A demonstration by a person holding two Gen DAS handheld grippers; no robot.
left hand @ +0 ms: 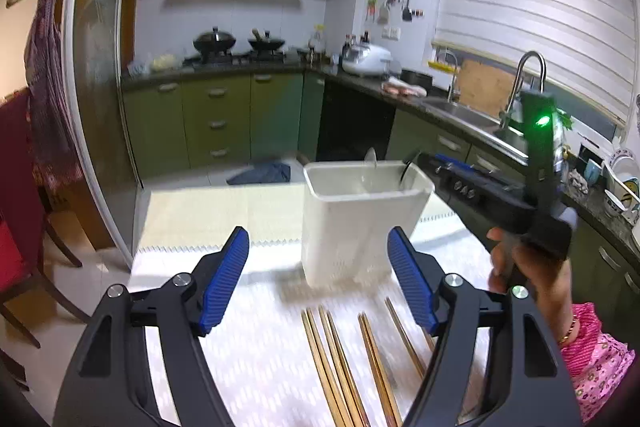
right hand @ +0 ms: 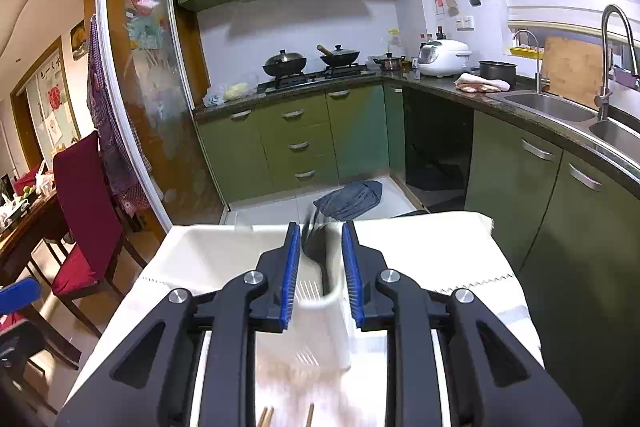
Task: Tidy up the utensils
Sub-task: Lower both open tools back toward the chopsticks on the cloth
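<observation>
A white plastic utensil holder (left hand: pixel 360 223) stands on the table ahead of my left gripper (left hand: pixel 318 247), which is open and empty. Several wooden chopsticks (left hand: pixel 348 367) lie on the cloth just below it. My right gripper (left hand: pixel 416 163) reaches over the holder's right rim. In the right wrist view my right gripper (right hand: pixel 320 259) stands partly open just above the holder (right hand: pixel 320 307). A dark utensil (right hand: pixel 318 251), blurred, sits between the fingers and drops into the holder, and no pad touches it. Chopstick tips (right hand: pixel 266 417) show at the bottom edge.
The table has a white patterned cloth (left hand: pixel 260 347) and a cream mat (left hand: pixel 224 215). Green cabinets (right hand: pixel 296 143), a stove with woks (right hand: pixel 312 63) and a sink (right hand: pixel 552 107) line the far walls. A red chair (right hand: pixel 84 211) stands left.
</observation>
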